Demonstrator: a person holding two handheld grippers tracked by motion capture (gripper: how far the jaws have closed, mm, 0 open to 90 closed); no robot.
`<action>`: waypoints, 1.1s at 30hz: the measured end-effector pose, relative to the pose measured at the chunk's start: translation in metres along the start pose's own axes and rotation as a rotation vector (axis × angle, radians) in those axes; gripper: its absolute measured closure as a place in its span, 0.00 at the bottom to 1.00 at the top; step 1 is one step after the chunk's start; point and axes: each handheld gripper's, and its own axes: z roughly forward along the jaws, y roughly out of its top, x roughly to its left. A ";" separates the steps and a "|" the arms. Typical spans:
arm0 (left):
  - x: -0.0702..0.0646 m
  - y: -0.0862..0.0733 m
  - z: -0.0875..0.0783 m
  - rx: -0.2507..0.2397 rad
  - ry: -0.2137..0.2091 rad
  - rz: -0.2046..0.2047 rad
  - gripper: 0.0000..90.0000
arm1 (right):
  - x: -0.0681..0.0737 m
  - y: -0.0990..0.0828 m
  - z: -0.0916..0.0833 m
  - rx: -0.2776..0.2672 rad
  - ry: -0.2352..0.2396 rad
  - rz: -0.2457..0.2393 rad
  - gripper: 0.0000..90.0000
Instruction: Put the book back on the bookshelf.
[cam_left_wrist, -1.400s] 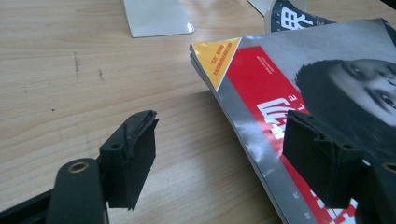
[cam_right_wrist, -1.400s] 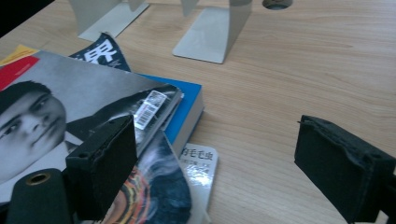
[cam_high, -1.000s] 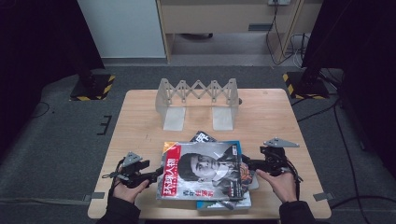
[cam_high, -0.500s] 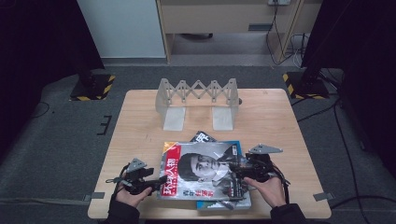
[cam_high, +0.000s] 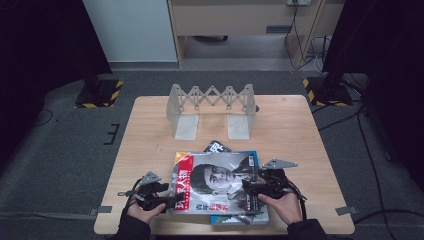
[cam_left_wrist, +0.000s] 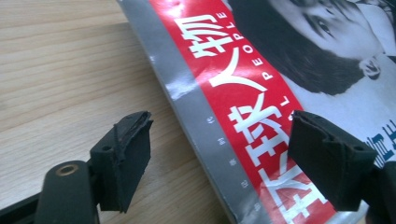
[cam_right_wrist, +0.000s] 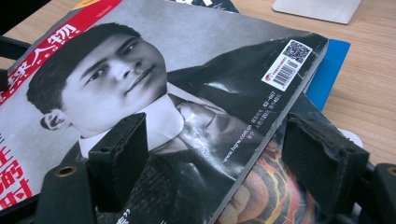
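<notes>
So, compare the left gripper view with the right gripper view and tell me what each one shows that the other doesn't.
Left gripper view alone: the top magazine's grey spine with bare table wood beside it, the open jaws astride that edge.

Right gripper view alone: the barcode sticker, a blue book under the stack, another magazine's colourful cover beneath, and a grey stand foot. Its jaws are open astride the cover's edge.

Both: the top magazine, its red title band and portrait.
</notes>
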 end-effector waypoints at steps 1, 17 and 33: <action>0.000 0.000 0.002 0.003 -0.017 -0.001 0.21 | 0.000 0.000 0.000 -0.003 -0.002 0.001 0.25; 0.004 0.000 0.009 0.036 -0.185 -0.057 0.25 | -0.001 -0.002 0.000 -0.015 0.000 -0.009 0.25; -0.003 0.006 -0.013 -0.125 -0.313 -0.125 0.42 | 0.000 -0.005 0.001 -0.027 0.005 0.000 0.23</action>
